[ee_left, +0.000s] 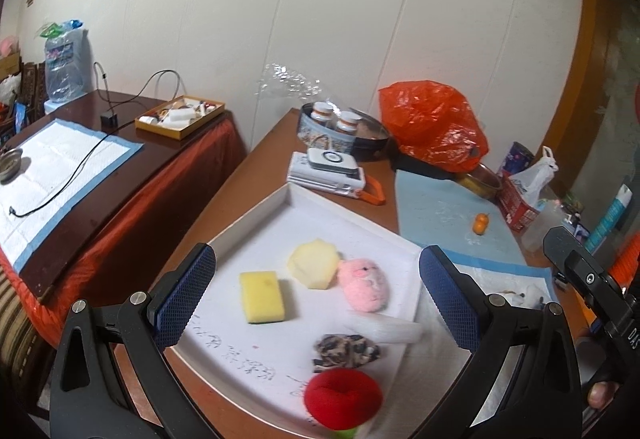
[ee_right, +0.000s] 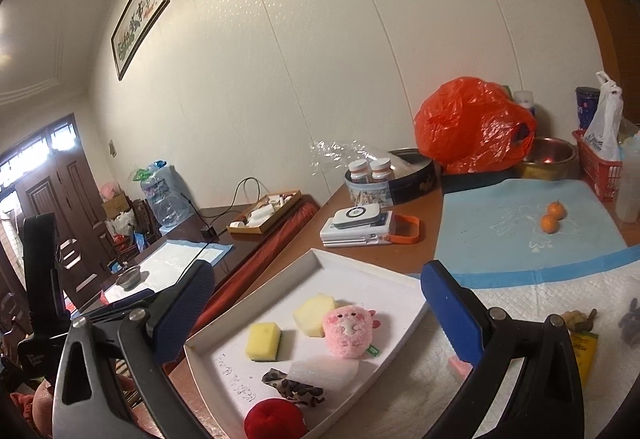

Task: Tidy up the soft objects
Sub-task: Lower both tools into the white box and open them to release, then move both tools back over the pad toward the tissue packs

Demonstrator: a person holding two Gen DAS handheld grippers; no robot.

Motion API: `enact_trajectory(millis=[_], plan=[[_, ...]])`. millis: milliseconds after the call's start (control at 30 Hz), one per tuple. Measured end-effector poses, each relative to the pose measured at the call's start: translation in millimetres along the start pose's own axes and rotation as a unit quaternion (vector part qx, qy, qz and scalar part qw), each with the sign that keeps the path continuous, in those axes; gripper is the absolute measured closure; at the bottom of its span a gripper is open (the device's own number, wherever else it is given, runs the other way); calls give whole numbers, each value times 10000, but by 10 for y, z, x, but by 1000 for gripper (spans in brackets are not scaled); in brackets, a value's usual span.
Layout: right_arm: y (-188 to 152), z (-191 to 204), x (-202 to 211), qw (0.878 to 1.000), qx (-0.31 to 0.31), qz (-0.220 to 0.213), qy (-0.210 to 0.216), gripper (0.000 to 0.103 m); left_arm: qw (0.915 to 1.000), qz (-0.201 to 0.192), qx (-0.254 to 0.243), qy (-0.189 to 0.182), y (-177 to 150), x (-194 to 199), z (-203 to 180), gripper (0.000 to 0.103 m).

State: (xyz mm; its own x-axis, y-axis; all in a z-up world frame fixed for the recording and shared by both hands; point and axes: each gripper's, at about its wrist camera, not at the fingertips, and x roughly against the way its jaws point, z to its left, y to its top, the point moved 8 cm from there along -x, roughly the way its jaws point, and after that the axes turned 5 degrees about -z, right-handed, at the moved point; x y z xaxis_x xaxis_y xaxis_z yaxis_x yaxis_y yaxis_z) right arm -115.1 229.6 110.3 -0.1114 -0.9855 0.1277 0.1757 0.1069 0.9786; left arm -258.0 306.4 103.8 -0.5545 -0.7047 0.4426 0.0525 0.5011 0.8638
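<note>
Both the left gripper (ee_left: 316, 279) and right gripper (ee_right: 318, 303) hover wide open and empty. The soft items lie in the white tray (ee_left: 360, 223) at lower centre. The pink plush (ee_left: 364, 285) and yellow sponge (ee_left: 262, 297) look light and compressible; grip each across its middle.

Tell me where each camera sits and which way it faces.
Left wrist: sits behind the open left tongs, above the tray's near end, facing the wall; the right tongs show at right.
Right wrist: sits behind the open right tongs, right of the tray, facing the wall; the left tongs show at left.
Shared: white tray, pink plush, orange bag.
</note>
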Motion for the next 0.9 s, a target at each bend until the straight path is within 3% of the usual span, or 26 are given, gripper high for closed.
enact_trajectory(millis=[233,900], plan=[[85,-221,235,9995,-83,-209,-243,0,9992,33,-237,-321,-12,20,-400,0],[222,-1046,820,9927,-527,-572,-925,0,9941,269,-721,-768,-171,-44,-1273,0]])
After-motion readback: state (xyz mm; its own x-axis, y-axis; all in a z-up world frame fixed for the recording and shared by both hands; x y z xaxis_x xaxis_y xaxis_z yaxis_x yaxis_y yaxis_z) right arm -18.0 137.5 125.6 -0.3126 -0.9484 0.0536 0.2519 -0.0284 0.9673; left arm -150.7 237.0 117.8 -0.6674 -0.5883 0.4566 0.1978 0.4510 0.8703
